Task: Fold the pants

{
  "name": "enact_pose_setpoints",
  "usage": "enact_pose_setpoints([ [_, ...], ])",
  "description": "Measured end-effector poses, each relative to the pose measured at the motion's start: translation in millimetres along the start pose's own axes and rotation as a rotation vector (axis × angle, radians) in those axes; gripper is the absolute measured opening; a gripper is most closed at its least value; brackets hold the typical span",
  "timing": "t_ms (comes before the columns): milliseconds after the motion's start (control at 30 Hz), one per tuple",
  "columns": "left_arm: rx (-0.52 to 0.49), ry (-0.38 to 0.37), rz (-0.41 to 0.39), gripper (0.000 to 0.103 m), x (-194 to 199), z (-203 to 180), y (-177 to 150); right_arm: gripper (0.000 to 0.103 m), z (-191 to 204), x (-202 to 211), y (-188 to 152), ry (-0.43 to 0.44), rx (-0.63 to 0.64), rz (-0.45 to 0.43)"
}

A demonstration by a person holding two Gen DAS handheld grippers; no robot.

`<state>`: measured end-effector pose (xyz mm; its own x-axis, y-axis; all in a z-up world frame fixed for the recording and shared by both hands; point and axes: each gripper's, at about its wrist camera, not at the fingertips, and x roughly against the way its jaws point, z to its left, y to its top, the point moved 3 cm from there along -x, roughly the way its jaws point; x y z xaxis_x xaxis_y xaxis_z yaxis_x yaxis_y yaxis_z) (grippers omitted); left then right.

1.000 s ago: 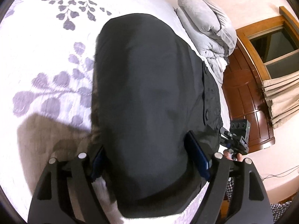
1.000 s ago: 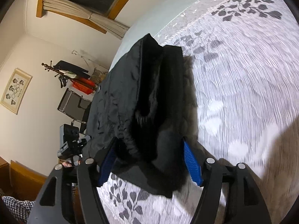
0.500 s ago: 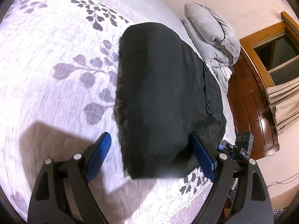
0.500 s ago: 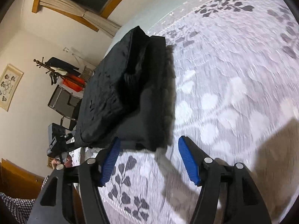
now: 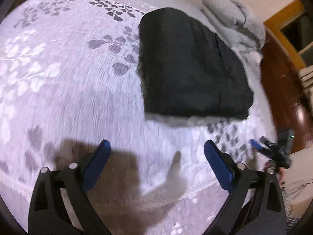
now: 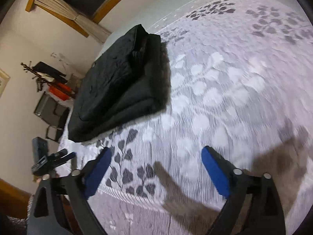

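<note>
Blurred and cut off

The bedspread point(image 5: 82, 90) smears with motion blur; the other hand-held gripper point(image 5: 273, 148) at the rim is indistinct; the pants point(image 6: 121, 86) hide their inner folds.

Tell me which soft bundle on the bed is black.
The folded pants on the leaf-print bedspread; the quilt bundled behind them is grey.

bed: white spread point(image 6: 225, 82) with grey leaf print
walls: plain cream point(image 6: 23, 45)
window: wood frame point(image 6: 58, 17), beige curtain point(image 6: 64, 9)
duvet: grey point(image 5: 232, 19), bunched at bed's far edge
</note>
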<state>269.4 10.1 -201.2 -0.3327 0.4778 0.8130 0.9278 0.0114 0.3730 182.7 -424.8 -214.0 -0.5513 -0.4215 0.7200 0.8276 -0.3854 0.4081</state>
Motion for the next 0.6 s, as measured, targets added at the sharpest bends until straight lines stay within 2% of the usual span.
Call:
enact_pose_setpoints([
  [233, -0.016, 0.141, 0.031, 0.099, 3, -14, -27, 0.099, 21, 19, -27, -0.199, 0.058, -0.031],
  [367, 0.022, 0.199, 0.009, 0.099, 14, -17, -39, 0.099, 38, 26, -39, -0.296, 0.091, -0.038],
  [600, 0.017, 0.223, -0.013, 0.099, 33, -40, -52, 0.099, 67, 26, -59, -0.43, 0.165, -0.015],
])
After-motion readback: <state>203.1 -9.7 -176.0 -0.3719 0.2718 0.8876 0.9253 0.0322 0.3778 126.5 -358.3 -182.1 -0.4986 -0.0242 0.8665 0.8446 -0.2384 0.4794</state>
